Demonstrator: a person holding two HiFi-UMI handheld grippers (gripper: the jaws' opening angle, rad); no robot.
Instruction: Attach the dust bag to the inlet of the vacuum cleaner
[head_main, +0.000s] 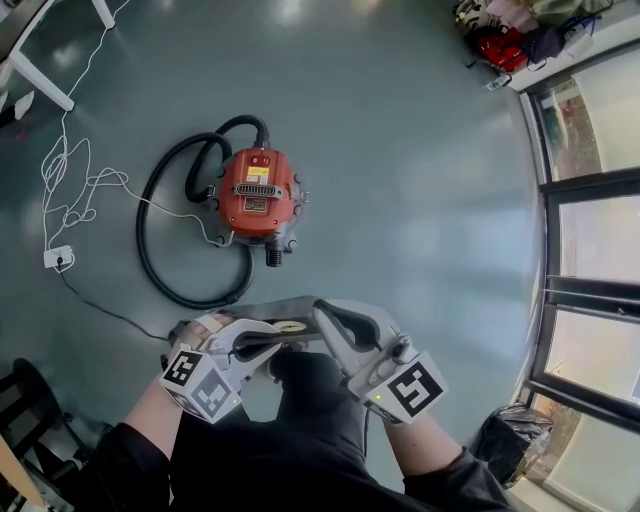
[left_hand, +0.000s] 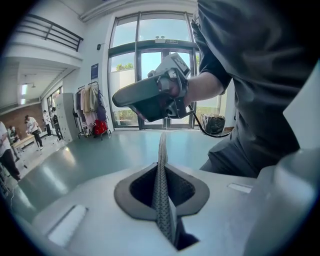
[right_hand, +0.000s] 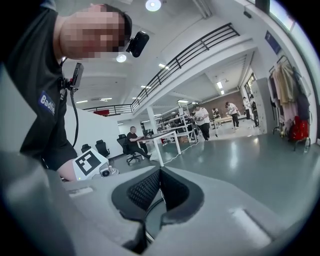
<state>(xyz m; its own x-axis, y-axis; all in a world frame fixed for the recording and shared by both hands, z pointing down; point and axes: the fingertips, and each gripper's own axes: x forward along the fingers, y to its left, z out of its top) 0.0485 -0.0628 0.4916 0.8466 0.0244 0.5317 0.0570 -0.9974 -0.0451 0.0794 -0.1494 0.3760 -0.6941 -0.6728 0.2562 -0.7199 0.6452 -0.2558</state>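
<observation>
Left gripper (head_main: 268, 346) and right gripper (head_main: 326, 320) are both gripping dust bag (head_main: 275, 312), jaws clamped on its flat collar. Vacuum cleaner (head_main: 257, 195) is sitting on floor (head_main: 420, 200), well apart. Nothing attached yet; bringing bag to inlet and fitting are remaining, I judge.

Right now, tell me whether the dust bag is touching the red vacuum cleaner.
Apart. The head view shows a stretch of bare floor between the dust bag and the vacuum cleaner.
</observation>
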